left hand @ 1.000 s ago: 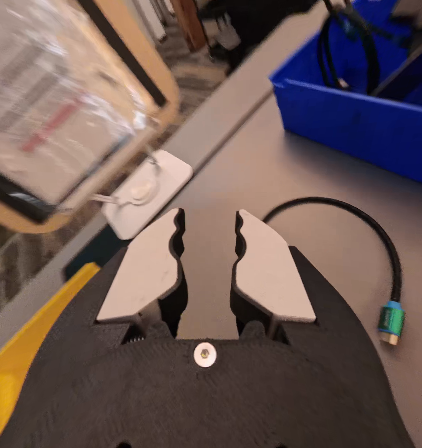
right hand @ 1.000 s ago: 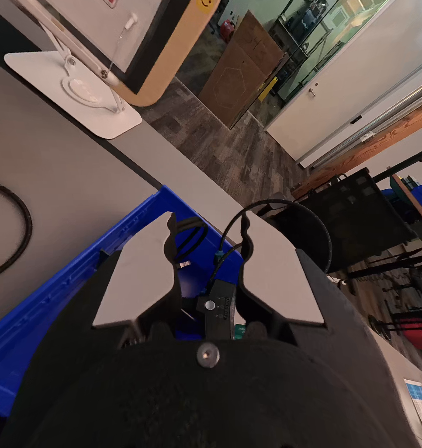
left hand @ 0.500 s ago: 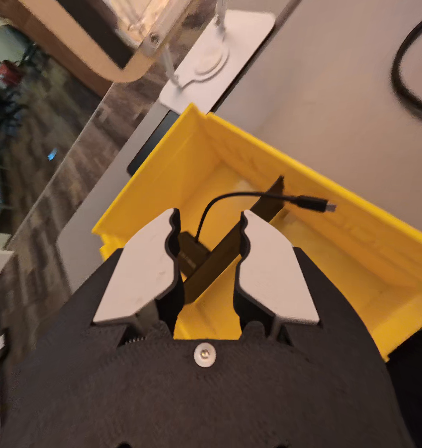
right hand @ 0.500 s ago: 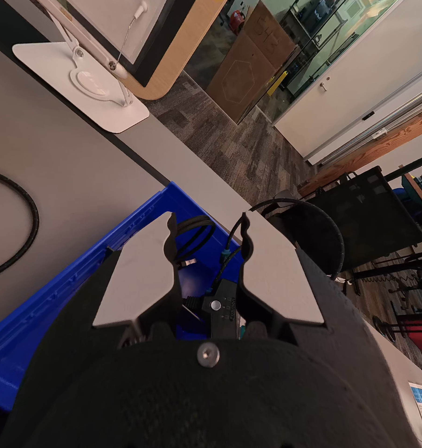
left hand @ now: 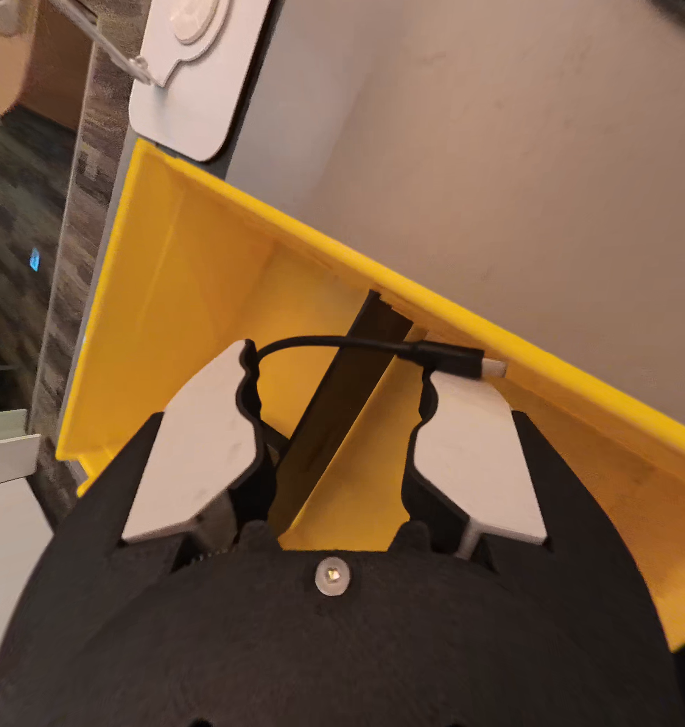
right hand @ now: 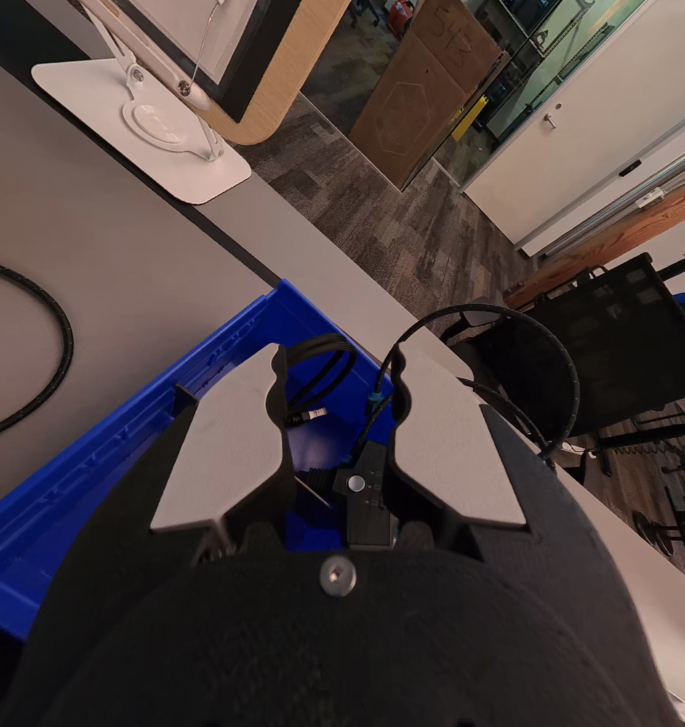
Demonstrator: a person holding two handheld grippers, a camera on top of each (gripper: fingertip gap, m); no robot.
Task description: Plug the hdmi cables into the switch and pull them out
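Observation:
In the right wrist view, a black switch [right hand: 362, 499] with a round silver button lies in a blue bin [right hand: 136, 425]. Black braided HDMI cables with teal plugs [right hand: 373, 401] run into its far end, and one loops up over the bin's edge [right hand: 529, 326]. My right gripper [right hand: 337, 350] hangs open above the switch, which sits close to the right finger. My left gripper [left hand: 337, 362] is wide open over a yellow bin [left hand: 372, 271]. That bin holds a black divider [left hand: 345, 409] and a short black cable with a metal-tipped plug [left hand: 447, 356]. The cable's other end is hidden behind the left finger.
A coiled black cable [right hand: 325, 354] with a loose plug lies in the blue bin. Another black cable [right hand: 63, 346] curves across the grey table [left hand: 490, 137]. A white stand base [right hand: 136, 130] sits at the table's far edge; it also shows in the left wrist view [left hand: 191, 78]. A black chair [right hand: 608, 354] stands beyond the table. One gripper's finger ends stand about 50 cm off the other's. From my right tips it is roughly 15 cm to the black switch [right hand: 362, 499]; from my left, 60 cm.
My left gripper has swung from the table and the green-plugged cable to above the yellow bin, and its jaws have opened wider. My right gripper has shifted only slightly above the blue bin.

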